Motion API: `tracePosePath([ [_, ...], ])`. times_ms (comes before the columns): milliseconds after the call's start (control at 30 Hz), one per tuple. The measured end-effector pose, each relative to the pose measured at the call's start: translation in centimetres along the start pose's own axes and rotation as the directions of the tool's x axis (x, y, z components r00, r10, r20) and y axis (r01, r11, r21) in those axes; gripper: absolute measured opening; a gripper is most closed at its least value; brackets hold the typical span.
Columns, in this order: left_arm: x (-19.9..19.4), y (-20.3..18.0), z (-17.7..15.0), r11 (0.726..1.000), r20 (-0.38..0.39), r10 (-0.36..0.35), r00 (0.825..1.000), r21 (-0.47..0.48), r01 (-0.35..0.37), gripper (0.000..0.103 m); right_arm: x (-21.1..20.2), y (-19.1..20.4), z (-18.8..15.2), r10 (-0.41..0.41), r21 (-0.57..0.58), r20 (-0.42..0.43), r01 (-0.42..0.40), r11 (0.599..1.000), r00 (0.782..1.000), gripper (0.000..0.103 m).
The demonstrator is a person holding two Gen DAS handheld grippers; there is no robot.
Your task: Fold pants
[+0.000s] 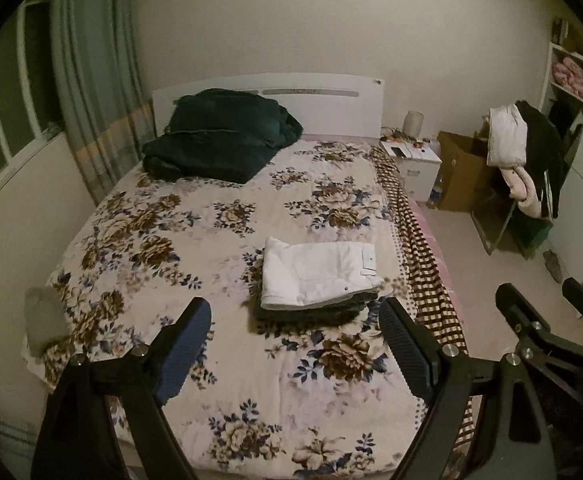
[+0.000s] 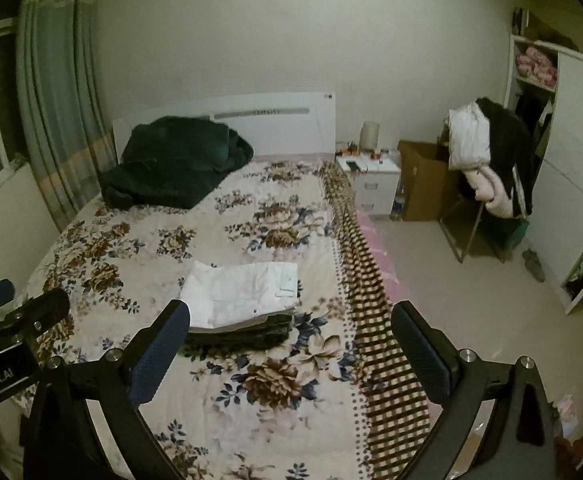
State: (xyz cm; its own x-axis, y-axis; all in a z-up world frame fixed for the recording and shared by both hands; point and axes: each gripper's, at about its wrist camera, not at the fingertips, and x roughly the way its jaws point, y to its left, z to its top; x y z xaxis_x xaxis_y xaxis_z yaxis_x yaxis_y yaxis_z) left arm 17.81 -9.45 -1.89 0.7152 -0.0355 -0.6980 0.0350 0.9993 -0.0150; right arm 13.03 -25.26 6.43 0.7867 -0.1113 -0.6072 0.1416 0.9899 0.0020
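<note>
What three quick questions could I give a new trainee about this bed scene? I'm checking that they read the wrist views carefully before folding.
1. True or false: the white pants lie folded on top of darker folded clothes.
2. Multiple choice: where is the dark green bundle? A) on the floor B) near the headboard C) on the nightstand
3. Fill in: the left gripper and right gripper are both ____ and hold nothing.

Key: 1 true; 2 B; 3 open
</note>
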Motion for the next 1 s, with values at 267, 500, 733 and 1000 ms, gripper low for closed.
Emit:
tracePosePath([
  [267, -3.3, 1.2, -0.8, 1.0, 0.031, 0.024, 0.999, -0.019, -0.023, 0.089, -7.2, 0.4, 0.0, 0.026, -0.013, 0.028, -0.026, 1.0, 0.999, 0.103],
  [500, -4.1, 2.5, -1.4, 0.999, 0.032, 0.043, 0.999, -0.014, -0.043, 0.093, -8.2, 1.6, 0.3, 0.011, -0.028, 0.041, -0.009, 1.0, 0.999, 0.103],
  [733, -4.6, 2.8, -2.0, 0.999, 0.034, 0.05, 0.998, 0.0, -0.05, 0.093, -8.2, 2.3, 0.2, 0.008, -0.016, 0.033, -0.008, 1.0, 0.999, 0.103],
  [1000, -4.6, 3.0, -2.0, 0.999, 0.039, 0.043, 0.998, 0.018, -0.044, 0.093, -7.2, 1.9, -0.1, -0.001, 0.007, 0.022, 0.001, 1.0, 1.0, 0.103],
])
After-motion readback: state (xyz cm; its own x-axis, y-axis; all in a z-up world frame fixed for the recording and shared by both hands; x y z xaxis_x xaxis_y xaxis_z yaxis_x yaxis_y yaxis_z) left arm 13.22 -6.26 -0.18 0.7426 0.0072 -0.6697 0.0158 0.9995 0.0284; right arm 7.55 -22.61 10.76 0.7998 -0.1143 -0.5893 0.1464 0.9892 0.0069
